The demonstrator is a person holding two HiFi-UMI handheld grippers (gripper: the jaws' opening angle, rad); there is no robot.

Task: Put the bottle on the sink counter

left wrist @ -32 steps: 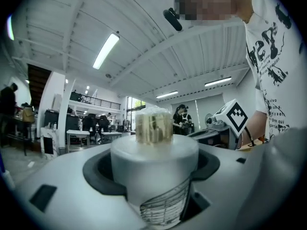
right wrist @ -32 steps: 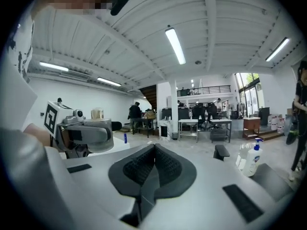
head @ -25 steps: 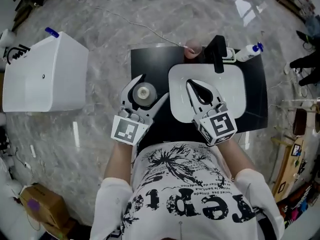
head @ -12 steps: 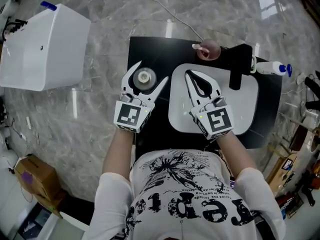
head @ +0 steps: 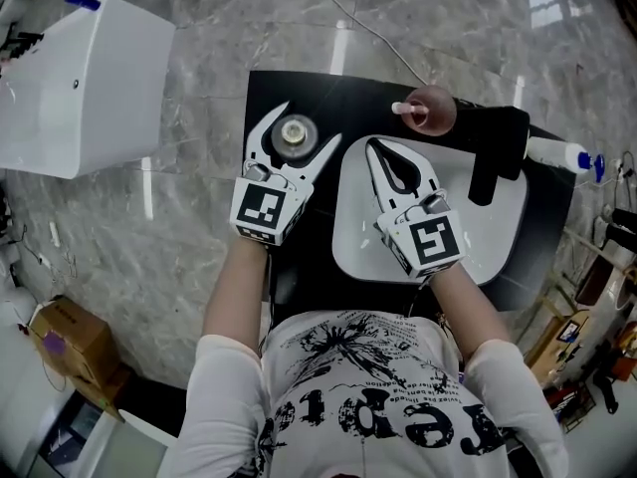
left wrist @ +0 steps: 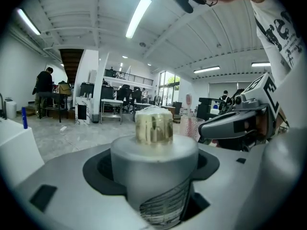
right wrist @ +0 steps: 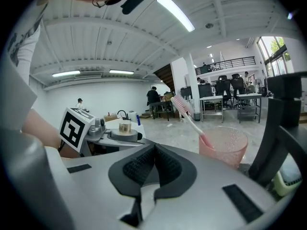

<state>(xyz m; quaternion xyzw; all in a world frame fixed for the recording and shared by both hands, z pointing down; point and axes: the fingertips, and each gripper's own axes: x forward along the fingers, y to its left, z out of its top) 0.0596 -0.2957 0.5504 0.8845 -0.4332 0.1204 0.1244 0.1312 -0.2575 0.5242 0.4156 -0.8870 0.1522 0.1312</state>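
The bottle (head: 296,133) is seen from above as a round grey top with a pale yellowish cap. It is upright between the fingers of my left gripper (head: 308,126), which is shut on it, over the left part of the black sink counter (head: 311,90). I cannot tell whether the bottle touches the counter. In the left gripper view the bottle (left wrist: 154,145) fills the middle, held by the left gripper (left wrist: 153,176). My right gripper (head: 375,149) is shut and empty over the white sink basin (head: 498,239). The right gripper (right wrist: 154,148) shows its pads pressed together.
A black faucet (head: 495,153) stands at the basin's far right. A pink cup (head: 435,108) with a toothbrush sits behind the basin. A white bottle with a blue cap (head: 562,154) lies at the right edge. A white box (head: 80,78) stands on the floor at left.
My left gripper has carried the bottle a little farther from me over the counter. The right gripper holds its place over the basin. The head view has turned slightly.
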